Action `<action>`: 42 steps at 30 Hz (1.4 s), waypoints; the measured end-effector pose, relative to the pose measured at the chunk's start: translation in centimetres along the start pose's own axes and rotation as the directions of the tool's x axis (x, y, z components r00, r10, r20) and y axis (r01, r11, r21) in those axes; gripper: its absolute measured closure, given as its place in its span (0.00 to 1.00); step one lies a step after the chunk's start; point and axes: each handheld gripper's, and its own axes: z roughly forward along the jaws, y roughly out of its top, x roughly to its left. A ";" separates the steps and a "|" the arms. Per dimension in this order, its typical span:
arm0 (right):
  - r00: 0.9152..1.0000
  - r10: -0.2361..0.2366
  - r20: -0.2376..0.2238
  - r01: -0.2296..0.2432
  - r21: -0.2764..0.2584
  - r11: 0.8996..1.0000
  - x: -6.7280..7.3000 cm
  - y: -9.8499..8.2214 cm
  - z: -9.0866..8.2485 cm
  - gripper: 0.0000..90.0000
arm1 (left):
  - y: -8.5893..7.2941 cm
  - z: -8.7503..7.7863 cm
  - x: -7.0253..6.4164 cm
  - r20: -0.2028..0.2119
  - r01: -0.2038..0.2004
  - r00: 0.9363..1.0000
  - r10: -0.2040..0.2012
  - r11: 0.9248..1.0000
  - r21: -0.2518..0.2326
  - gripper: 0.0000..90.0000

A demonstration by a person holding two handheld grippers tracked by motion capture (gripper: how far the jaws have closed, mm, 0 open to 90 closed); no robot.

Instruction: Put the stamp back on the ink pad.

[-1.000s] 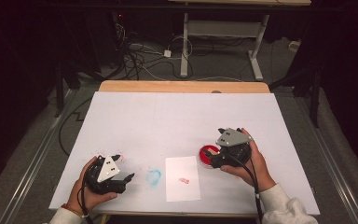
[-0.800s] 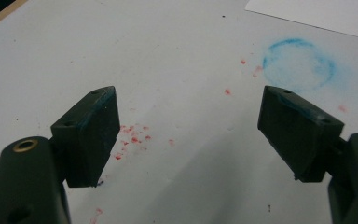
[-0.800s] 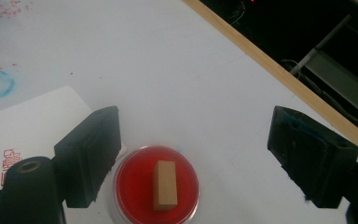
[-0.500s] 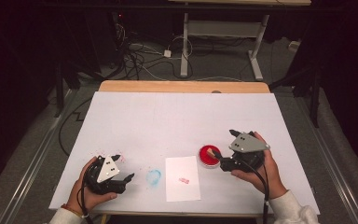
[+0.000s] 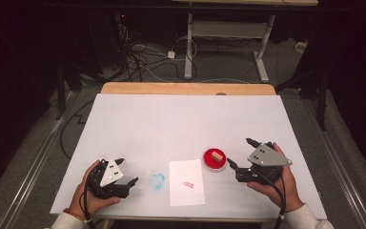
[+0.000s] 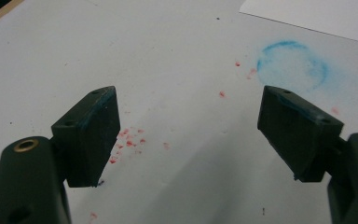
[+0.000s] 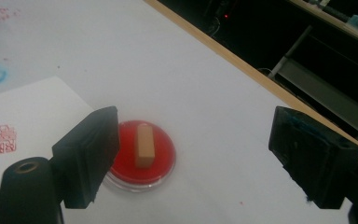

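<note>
I am watching the wooden stamp (image 5: 215,157) lying on the red ink pad (image 5: 208,164), just right of the white paper (image 5: 186,183); my right gripper (image 5: 241,158) is sitting just right of that pad, jaws spread wide and gripping nothing. My left gripper (image 5: 126,171) is resting well left of the paper, jaws likewise spread and empty, beside the blue ring stain (image 5: 157,181); the paper is showing a small red stamp mark (image 5: 188,184).

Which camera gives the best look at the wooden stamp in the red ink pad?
The right gripper view: the wooden stamp lies close and sharp on the red ink pad. In the high view the stamp is tiny.
</note>
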 end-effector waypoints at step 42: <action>0.995 0.067 0.076 -0.068 0.008 0.998 -0.5 -8.2 -3.8 0.18 | 0.9 0.8 -0.6 0.021 -0.028 0.999 0.028 1.000 -0.002 0.22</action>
